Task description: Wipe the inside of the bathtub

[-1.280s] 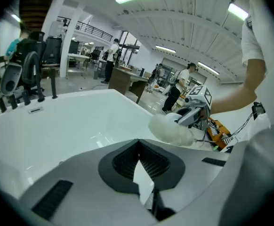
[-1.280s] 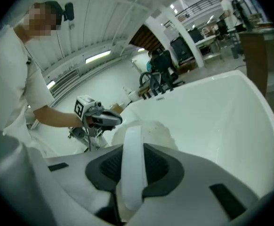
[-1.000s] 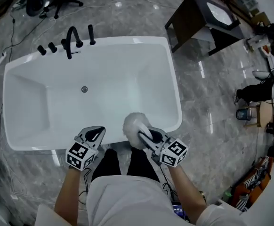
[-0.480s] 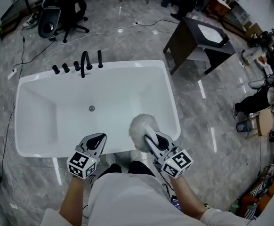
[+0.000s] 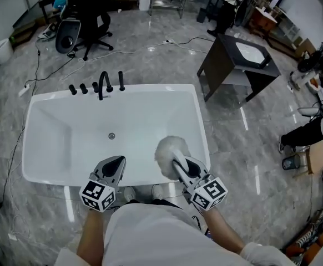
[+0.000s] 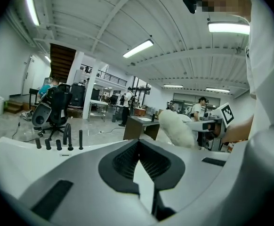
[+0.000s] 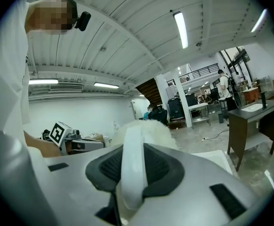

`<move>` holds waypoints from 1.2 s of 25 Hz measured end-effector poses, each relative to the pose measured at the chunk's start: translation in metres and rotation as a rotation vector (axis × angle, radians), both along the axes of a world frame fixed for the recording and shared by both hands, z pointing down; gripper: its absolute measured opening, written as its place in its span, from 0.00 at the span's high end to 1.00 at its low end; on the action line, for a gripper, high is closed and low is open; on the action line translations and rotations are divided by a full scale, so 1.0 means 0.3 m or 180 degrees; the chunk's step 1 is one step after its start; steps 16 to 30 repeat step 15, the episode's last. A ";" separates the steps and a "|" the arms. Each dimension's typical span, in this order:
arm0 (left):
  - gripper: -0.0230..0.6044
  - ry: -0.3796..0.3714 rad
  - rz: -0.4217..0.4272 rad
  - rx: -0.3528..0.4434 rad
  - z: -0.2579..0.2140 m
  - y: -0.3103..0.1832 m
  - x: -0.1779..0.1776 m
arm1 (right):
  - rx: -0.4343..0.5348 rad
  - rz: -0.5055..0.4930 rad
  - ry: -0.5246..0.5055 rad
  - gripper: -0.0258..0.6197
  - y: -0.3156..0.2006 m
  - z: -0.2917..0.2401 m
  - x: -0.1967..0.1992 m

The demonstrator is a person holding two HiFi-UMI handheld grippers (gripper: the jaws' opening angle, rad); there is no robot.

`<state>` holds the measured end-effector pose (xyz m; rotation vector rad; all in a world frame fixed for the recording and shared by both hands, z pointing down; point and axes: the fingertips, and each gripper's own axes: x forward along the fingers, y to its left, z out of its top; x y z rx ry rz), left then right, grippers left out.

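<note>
My right tongs (image 5: 179,166) are clenched on the white handle (image 7: 131,166) of a fluffy white duster (image 5: 169,149). Its head sits over the inside of the bathtub (image 5: 117,90), close to the near right corner; I cannot tell if it touches the wall. My left tongs (image 5: 112,164) are closed on nothing, just above the near rim. Black taps (image 5: 102,84) stand on the far rim.

Grey marble floor (image 5: 150,60) carries the white bathtub (image 5: 50,137) (freestanding), 1 dark washstand (image 5: 228,60) and 1 office chair (image 5: 86,18).
</note>
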<state>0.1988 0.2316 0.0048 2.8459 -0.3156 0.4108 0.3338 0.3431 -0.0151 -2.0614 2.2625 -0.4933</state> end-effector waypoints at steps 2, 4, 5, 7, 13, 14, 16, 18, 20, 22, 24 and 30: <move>0.95 0.0011 -0.0046 -0.0026 0.006 0.011 0.011 | 0.0009 -0.0006 -0.0017 0.81 0.012 -0.001 0.018; 0.95 0.0024 -0.0069 -0.0041 0.008 0.029 0.017 | 0.0003 -0.0016 -0.0016 0.81 0.028 0.005 0.031; 0.95 0.0026 -0.0069 -0.0043 0.009 0.037 0.019 | 0.0000 -0.0017 -0.0013 0.81 0.035 0.009 0.037; 0.95 0.0011 -0.0055 -0.0036 0.015 0.048 0.021 | 0.0005 -0.0007 -0.0016 0.81 0.041 0.015 0.047; 0.95 -0.0029 -0.0032 -0.0037 0.013 0.063 0.018 | 0.0018 0.0019 0.0012 0.81 0.044 0.000 0.064; 0.95 -0.0031 -0.0029 -0.0038 0.013 0.063 0.019 | 0.0017 0.0022 0.0016 0.81 0.043 -0.001 0.067; 0.95 -0.0033 -0.0027 -0.0038 0.013 0.064 0.020 | 0.0016 0.0025 0.0021 0.81 0.043 -0.001 0.070; 0.95 -0.0033 -0.0027 -0.0038 0.013 0.064 0.020 | 0.0016 0.0025 0.0021 0.81 0.043 -0.001 0.070; 0.95 -0.0033 -0.0027 -0.0038 0.013 0.064 0.020 | 0.0016 0.0025 0.0021 0.81 0.043 -0.001 0.070; 0.95 -0.0033 -0.0027 -0.0038 0.013 0.064 0.020 | 0.0016 0.0025 0.0021 0.81 0.043 -0.001 0.070; 0.95 -0.0033 -0.0027 -0.0038 0.013 0.064 0.020 | 0.0016 0.0025 0.0021 0.81 0.043 -0.001 0.070; 0.95 -0.0033 -0.0027 -0.0038 0.013 0.064 0.020 | 0.0016 0.0025 0.0021 0.81 0.043 -0.001 0.070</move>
